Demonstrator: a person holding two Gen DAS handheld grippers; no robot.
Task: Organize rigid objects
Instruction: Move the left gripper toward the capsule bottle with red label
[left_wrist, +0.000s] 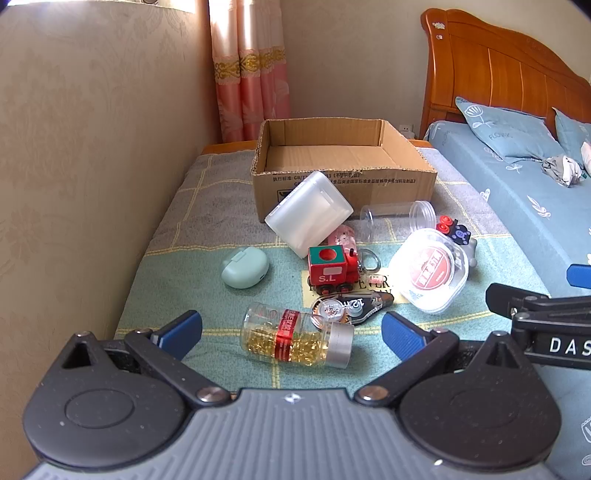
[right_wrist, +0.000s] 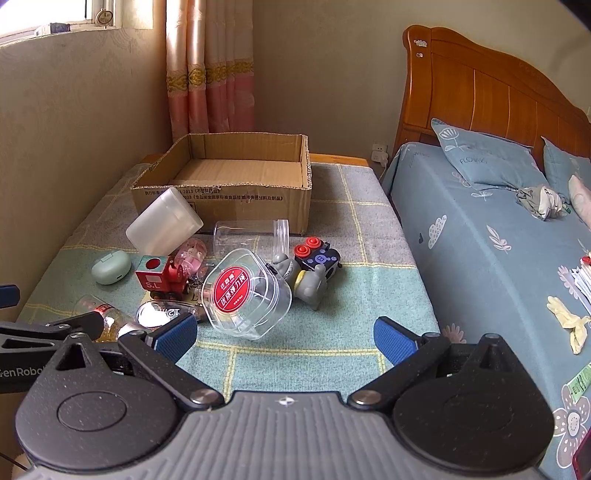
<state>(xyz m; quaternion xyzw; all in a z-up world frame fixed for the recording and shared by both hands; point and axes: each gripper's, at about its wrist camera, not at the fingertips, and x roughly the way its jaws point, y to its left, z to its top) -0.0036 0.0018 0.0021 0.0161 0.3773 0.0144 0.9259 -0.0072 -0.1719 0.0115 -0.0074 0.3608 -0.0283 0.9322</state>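
An open cardboard box (left_wrist: 343, 181) (right_wrist: 225, 199) stands empty at the back of the table. In front of it lie a frosted plastic case (left_wrist: 308, 214) (right_wrist: 164, 219), a clear jar (left_wrist: 397, 218) (right_wrist: 251, 232), a red toy train (left_wrist: 332, 267) (right_wrist: 162, 277), a mint earbud case (left_wrist: 243, 272) (right_wrist: 110, 267), a clear tub with red label (left_wrist: 428, 271) (right_wrist: 243, 291), a correction tape (left_wrist: 351, 306) and a capsule bottle (left_wrist: 295, 339). My left gripper (left_wrist: 291, 330) is open, its fingers either side of the capsule bottle. My right gripper (right_wrist: 284, 336) is open and empty, just short of the clear tub.
A grey elephant figure (right_wrist: 310, 284) and a black toy with red buttons (right_wrist: 317, 254) lie right of the tub. A wall runs along the table's left side. A bed with blue bedding (right_wrist: 498, 240) adjoins on the right. Curtains hang behind the box.
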